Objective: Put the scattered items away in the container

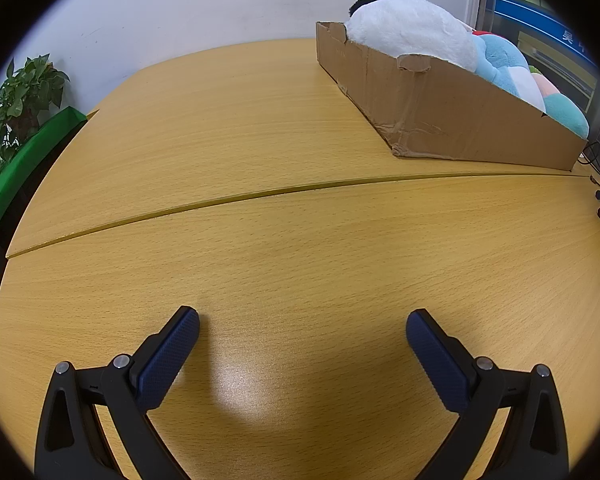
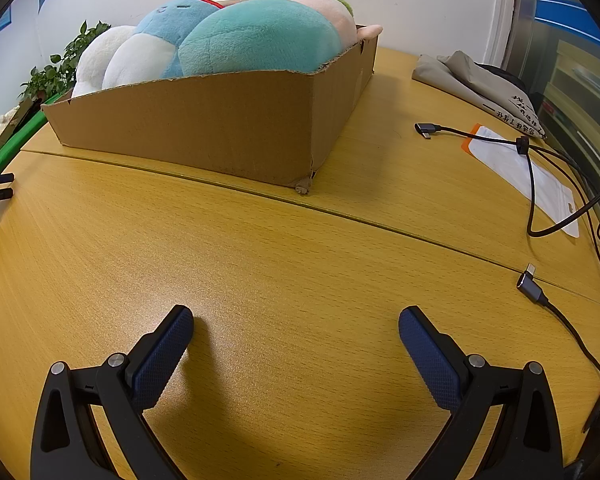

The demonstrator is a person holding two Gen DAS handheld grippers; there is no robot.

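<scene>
Plant: far left in the left view, leafy, against the white wall, beside a green panel.
Table: wood grain, 2 tops meeting at a seam that runs across both views.
Left gripper: jaws wide apart, nothing between them, blue textured pads low over bare table on the near side of the seam.
Box: worn cardboard, on the far top just beyond the seam, to the right in the left view; its near corner is torn and creased.
Toys: all inside the box, packed close and rising above its rim. White plush at the left end, blue plush next to it, teal plush at the near right, pink plush behind the teal one.
Right gripper: jaws wide apart and empty, over bare table in front of the box.
Bag: grey cloth with printed text, on the table right of the box.
Pouch: flat, white with an orange end, lying near the bag.
Cables: 2 black leads with angled plugs, 1 crossing the pouch, 1 plug lying near the seam, well right of the right gripper.
</scene>
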